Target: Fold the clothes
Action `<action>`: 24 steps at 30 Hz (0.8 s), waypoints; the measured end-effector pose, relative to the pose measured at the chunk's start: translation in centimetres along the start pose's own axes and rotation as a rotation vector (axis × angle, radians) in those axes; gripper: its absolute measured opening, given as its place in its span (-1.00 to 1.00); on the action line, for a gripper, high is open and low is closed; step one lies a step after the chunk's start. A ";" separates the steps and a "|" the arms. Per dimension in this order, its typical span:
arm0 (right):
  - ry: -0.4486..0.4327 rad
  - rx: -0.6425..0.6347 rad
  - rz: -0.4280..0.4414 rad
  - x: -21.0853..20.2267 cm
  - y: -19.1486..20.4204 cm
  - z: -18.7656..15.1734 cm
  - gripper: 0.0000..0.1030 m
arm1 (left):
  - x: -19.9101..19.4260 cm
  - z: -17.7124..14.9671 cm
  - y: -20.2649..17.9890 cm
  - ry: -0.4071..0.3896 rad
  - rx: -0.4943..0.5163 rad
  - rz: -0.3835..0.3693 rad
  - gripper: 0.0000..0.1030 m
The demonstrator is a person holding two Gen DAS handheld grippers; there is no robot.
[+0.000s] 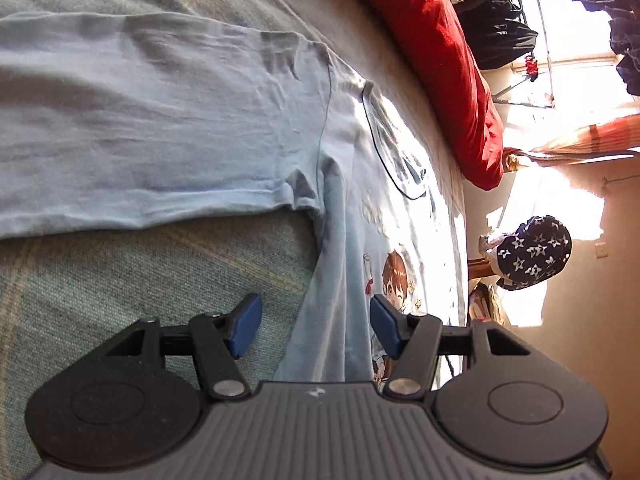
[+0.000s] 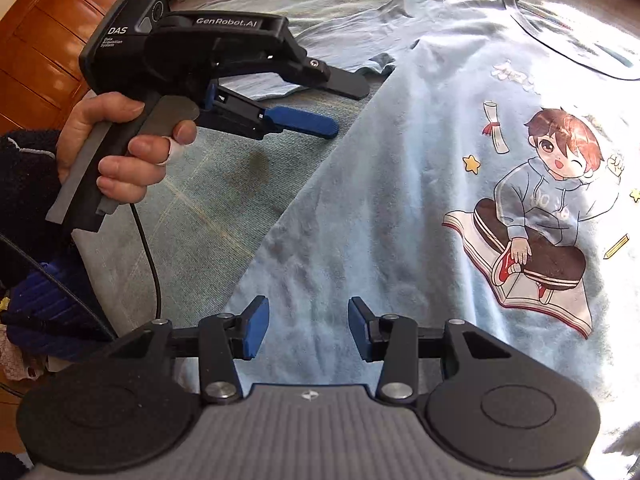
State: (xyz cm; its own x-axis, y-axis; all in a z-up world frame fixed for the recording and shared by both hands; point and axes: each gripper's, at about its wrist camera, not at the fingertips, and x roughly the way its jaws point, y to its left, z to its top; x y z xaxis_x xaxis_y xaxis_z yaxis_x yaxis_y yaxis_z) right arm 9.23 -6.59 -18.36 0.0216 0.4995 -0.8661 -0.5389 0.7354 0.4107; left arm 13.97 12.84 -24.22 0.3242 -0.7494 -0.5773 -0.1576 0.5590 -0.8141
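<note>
Blue pads of both my grippers stand parted and empty: right gripper [image 2: 308,328] above the light blue T-shirt [image 2: 400,200] lying flat on the bed [image 2: 208,200], left gripper [image 1: 316,328] straddling its side edge. For a clean fold I'd pinch that edge below the sleeve [image 1: 140,120]. Bare bedding at frame left leaves room.

A home bedroom is indicated. A bed surface [image 1: 120,300] covered in grey-green woven fabric is seen, with a red quilt [image 1: 432,52] bunched along its far edge. Dark garments [image 1: 492,12] are hung by a sunlit window [image 1: 576,20]. A wooden floor [image 2: 44,40] is seen beside the bed.
</note>
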 end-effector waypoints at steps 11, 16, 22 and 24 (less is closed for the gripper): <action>0.017 0.057 -0.016 -0.3 -2.5 0.6 0.00 | 2.4 3.1 -0.2 -0.178 -0.122 -0.050 0.15; 0.027 0.057 -0.025 -0.4 -3.3 0.5 0.02 | 0.9 4.7 -0.6 -0.270 -0.117 -0.032 0.15; 0.035 0.062 -0.029 -0.3 -3.2 0.1 0.04 | 0.4 5.6 -1.4 -0.285 -0.048 0.034 0.15; 0.032 0.065 -0.029 -0.2 -3.0 -0.1 0.06 | 0.4 5.7 -1.7 -0.279 -0.020 0.056 0.15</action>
State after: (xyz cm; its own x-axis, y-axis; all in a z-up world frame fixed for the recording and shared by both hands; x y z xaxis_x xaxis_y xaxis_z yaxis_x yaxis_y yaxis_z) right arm 10.80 -8.97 -19.43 0.0085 0.4637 -0.8860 -0.4823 0.7780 0.4026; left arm 19.68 13.58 -22.69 0.5586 -0.5894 -0.5836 -0.2001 0.5870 -0.7844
